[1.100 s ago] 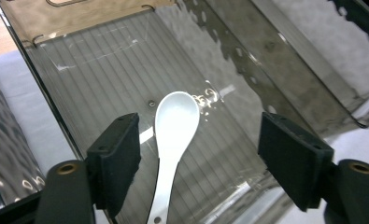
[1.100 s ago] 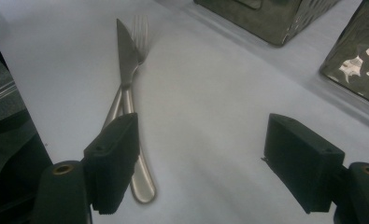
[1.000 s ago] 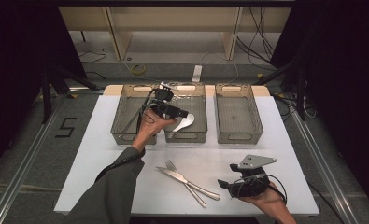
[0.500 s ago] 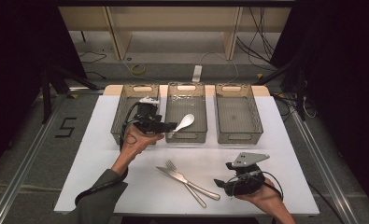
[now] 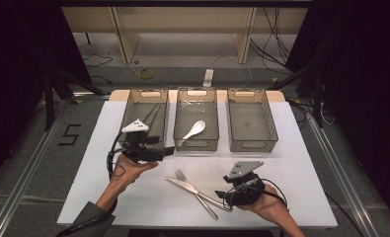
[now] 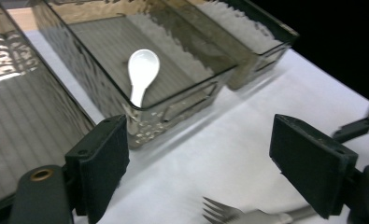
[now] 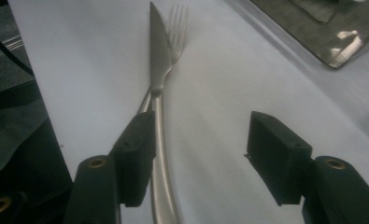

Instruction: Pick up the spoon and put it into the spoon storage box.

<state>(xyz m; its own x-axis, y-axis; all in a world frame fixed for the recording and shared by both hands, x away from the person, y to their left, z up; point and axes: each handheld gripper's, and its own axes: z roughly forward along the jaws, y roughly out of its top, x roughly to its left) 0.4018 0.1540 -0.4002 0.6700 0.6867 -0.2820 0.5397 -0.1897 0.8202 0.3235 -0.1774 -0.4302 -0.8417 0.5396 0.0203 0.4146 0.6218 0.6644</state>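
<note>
White desk [image 5: 133, 197], three bins behind; knife [image 7: 158, 84] crosses fork [image 7: 178, 28] just before the middle bin [image 5: 196, 143]. Right gripper [image 7: 198, 154] jaws have just been closing, knife handle against one pad, not pinched yet; left gripper [image 6: 198, 168] open, empty. Could drag the fork along.

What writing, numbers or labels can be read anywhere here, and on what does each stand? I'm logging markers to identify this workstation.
"5": a large dark numeral on the grey floor left of the white table.
No lettering can be read on the three trays, the white spoon, the knife or the fork.
No legible marking on the left gripper or the right gripper.
</note>
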